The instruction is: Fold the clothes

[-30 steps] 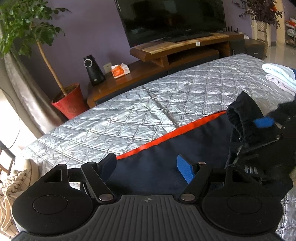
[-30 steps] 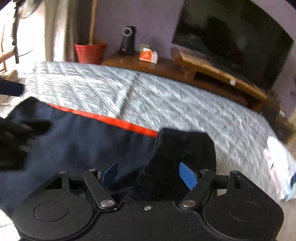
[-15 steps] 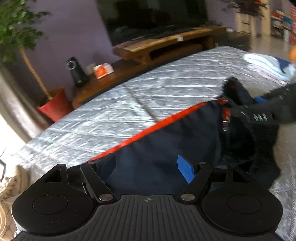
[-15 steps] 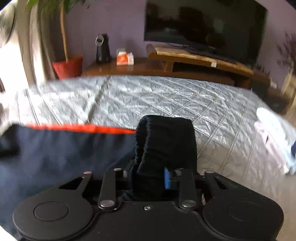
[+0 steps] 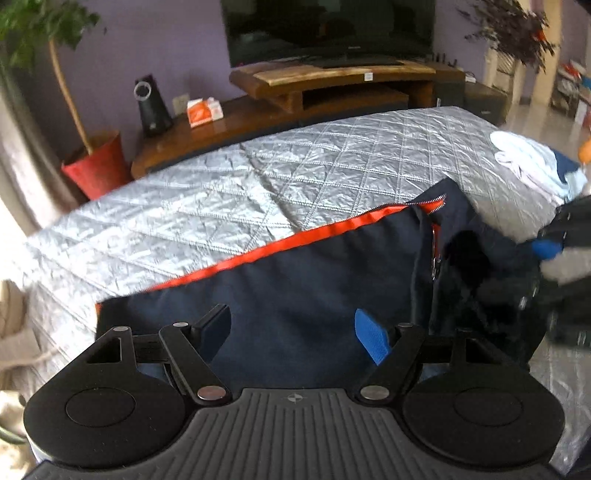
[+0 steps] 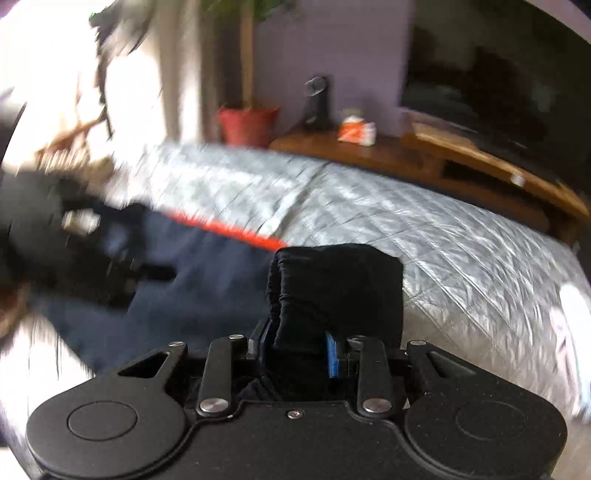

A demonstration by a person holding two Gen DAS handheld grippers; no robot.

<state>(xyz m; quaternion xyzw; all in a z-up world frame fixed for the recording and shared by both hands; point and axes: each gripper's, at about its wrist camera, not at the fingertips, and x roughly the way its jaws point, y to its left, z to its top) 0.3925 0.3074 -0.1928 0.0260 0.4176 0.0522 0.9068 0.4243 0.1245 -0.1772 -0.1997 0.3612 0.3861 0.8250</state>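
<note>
Two tongs work over one navy jacket (image 5: 303,280) with an orange zip edge (image 5: 295,240), which lies spread on the bed's silver quilted cover (image 5: 332,162). The left tongs (image 5: 293,332) stand wide, blue pads apart, with the flat navy cloth below and between them; the pads press on nothing. The right tongs (image 6: 299,354) are drawn narrow and clamp a black ribbed cuff (image 6: 336,288) of the jacket, which bulges up out of the pads, with the jacket body trailing off to the left in the right wrist view. Their jaws have just been closing, with the cuff between them. In the left wrist view the right tongs show at the far right edge (image 5: 550,247), blurred, beside the jacket's bunched dark end and open collar.

A stack of folded pale clothes (image 5: 528,162) sits at the bed's far right corner, well apart from the jacket. Beyond the bed runs a low wooden TV stand (image 5: 332,81) carrying a dark television (image 5: 328,29), a black speaker (image 5: 151,103) and an orange-and-white tissue box (image 5: 205,110). A red pot (image 5: 98,166) with a slim tree stands at the left, against a purple wall.
</note>
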